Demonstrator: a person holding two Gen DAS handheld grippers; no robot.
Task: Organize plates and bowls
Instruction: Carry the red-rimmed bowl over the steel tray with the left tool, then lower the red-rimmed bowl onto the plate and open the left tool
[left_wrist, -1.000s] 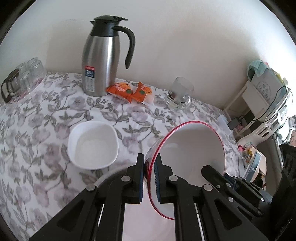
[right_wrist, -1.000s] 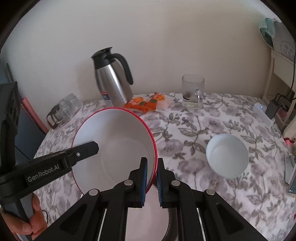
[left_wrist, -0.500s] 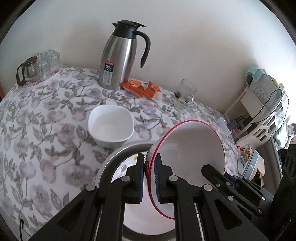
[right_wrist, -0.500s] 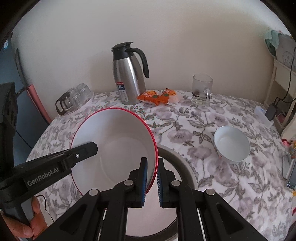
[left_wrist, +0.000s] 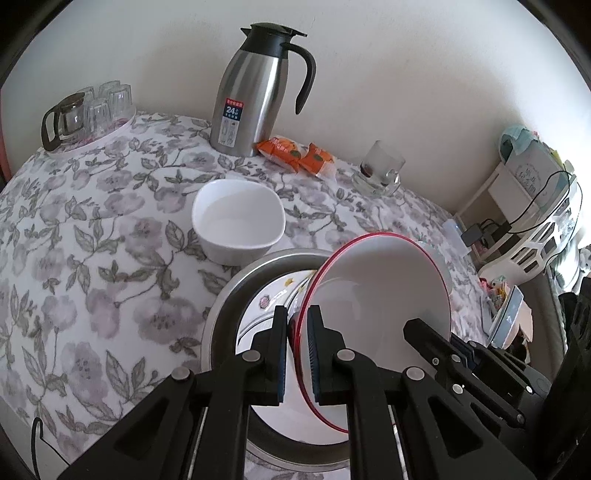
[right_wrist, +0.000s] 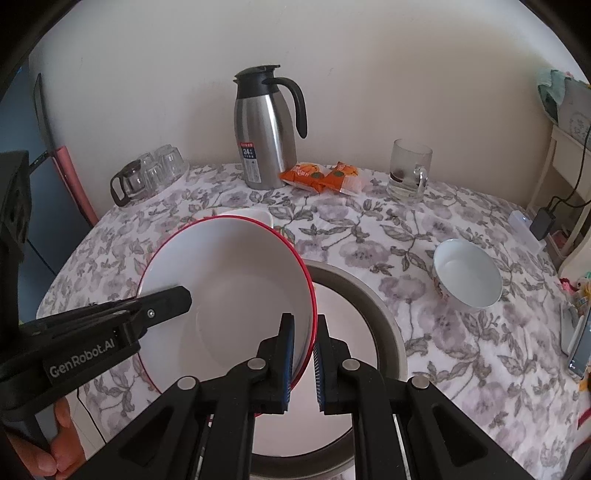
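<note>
A large white bowl with a red rim (left_wrist: 380, 288) hangs tilted between both grippers, above a round metal tray (left_wrist: 225, 295) that holds a white patterned plate (left_wrist: 266, 306). My left gripper (left_wrist: 297, 332) is shut on the bowl's left rim. My right gripper (right_wrist: 304, 325) is shut on the right rim of the bowl (right_wrist: 229, 280). One finger of the left gripper (right_wrist: 173, 299) lies inside the bowl. A white square bowl (left_wrist: 238, 218) stands just beyond the tray. A small round bowl (right_wrist: 467, 273) stands to the right of the tray's rim (right_wrist: 373, 306).
At the back of the floral tablecloth stand a steel thermos jug (left_wrist: 255, 88), orange snack packets (left_wrist: 295, 155), a glass mug (left_wrist: 380, 170) and a tray of glasses (left_wrist: 88, 110). A phone (right_wrist: 580, 347) lies at the right table edge. A hand (right_wrist: 40, 450) holds the left gripper.
Both grippers have carried the red-rimmed bowl back towards the near side of the table. The metal tray and its plate have come into view beneath it, and the back objects look farther away.
</note>
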